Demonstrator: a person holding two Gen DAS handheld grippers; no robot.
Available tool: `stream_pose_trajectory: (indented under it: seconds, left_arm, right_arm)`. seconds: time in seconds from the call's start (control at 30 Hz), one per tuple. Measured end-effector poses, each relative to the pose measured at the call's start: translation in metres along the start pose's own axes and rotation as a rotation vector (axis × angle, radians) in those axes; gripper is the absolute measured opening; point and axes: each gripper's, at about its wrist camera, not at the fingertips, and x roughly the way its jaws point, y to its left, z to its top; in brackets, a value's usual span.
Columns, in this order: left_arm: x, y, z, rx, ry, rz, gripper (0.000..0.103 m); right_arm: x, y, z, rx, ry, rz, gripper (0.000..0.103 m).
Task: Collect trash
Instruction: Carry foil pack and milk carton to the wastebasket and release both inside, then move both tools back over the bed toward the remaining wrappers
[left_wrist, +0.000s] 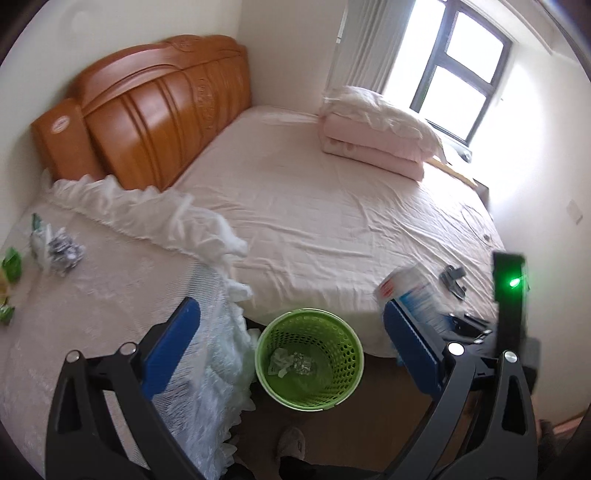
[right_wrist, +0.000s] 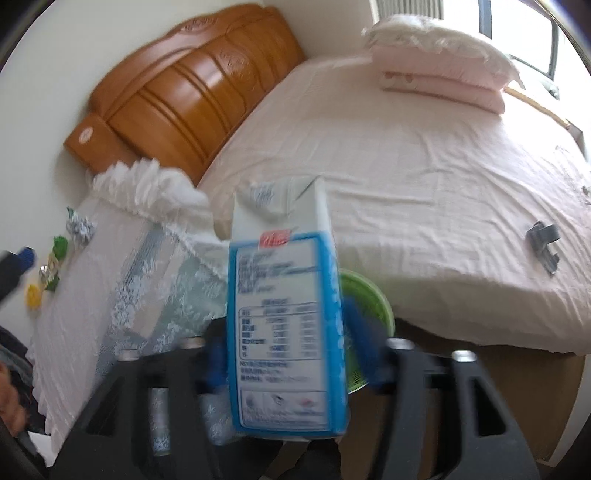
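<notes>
My right gripper (right_wrist: 286, 354) is shut on a blue and white milk carton (right_wrist: 284, 317), held upright above the floor; the carton also shows in the left wrist view (left_wrist: 410, 291). A green perforated waste basket (left_wrist: 309, 354) stands on the floor beside the bed with crumpled wrappers inside; in the right wrist view only its rim (right_wrist: 365, 295) shows behind the carton. My left gripper (left_wrist: 291, 332) is open and empty, hovering over the basket. Crumpled wrappers (left_wrist: 55, 247) and green packets (left_wrist: 11, 264) lie on the lace-covered side table (left_wrist: 110, 295) at left.
A bed with a pink sheet (left_wrist: 332, 206) fills the middle, with a wooden headboard (left_wrist: 147, 107) and folded quilts (left_wrist: 376, 136) near the window. A grey clip (right_wrist: 543, 240) lies on the bed's near right side. A slippered foot (left_wrist: 291, 443) is below the basket.
</notes>
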Motion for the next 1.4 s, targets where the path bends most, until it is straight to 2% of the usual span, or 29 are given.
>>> stream_pose_trajectory:
  seconds: [0.03, 0.23, 0.37, 0.53, 0.87, 1.03, 1.23, 1.4]
  left_arm:
    - [-0.003, 0.006, -0.001, -0.010, -0.002, 0.010, 0.095]
    - [-0.014, 0.035, -0.005, -0.057, -0.008, 0.063, 0.095]
    - [-0.021, 0.052, -0.007, -0.083, -0.020, 0.090, 0.095]
    - [-0.023, 0.063, -0.007, -0.108, -0.014, 0.091, 0.095]
    - [-0.022, 0.065, -0.010, -0.108, -0.008, 0.083, 0.095]
    - [-0.027, 0.069, -0.012, -0.118, -0.017, 0.105, 0.095]
    - [-0.046, 0.093, -0.022, -0.161, -0.038, 0.165, 0.095]
    - [-0.073, 0.128, -0.040, -0.227, -0.063, 0.258, 0.095]
  right_arm:
    - [0.003, 0.004, -0.001, -0.002, -0.004, -0.015, 0.093]
    - [0.000, 0.019, 0.005, -0.002, 0.004, -0.009, 0.101]
    - [-0.012, 0.025, 0.011, -0.001, -0.031, -0.009, 0.101]
    - [-0.014, 0.034, 0.015, -0.006, -0.031, -0.005, 0.101]
    - [-0.016, 0.042, 0.011, -0.020, -0.023, -0.001, 0.101]
    - [-0.019, 0.046, 0.012, -0.019, -0.028, 0.007, 0.101]
    - [-0.027, 0.086, 0.019, -0.073, -0.050, 0.070, 0.101]
    - [-0.025, 0.148, 0.024, -0.194, -0.045, 0.170, 0.101]
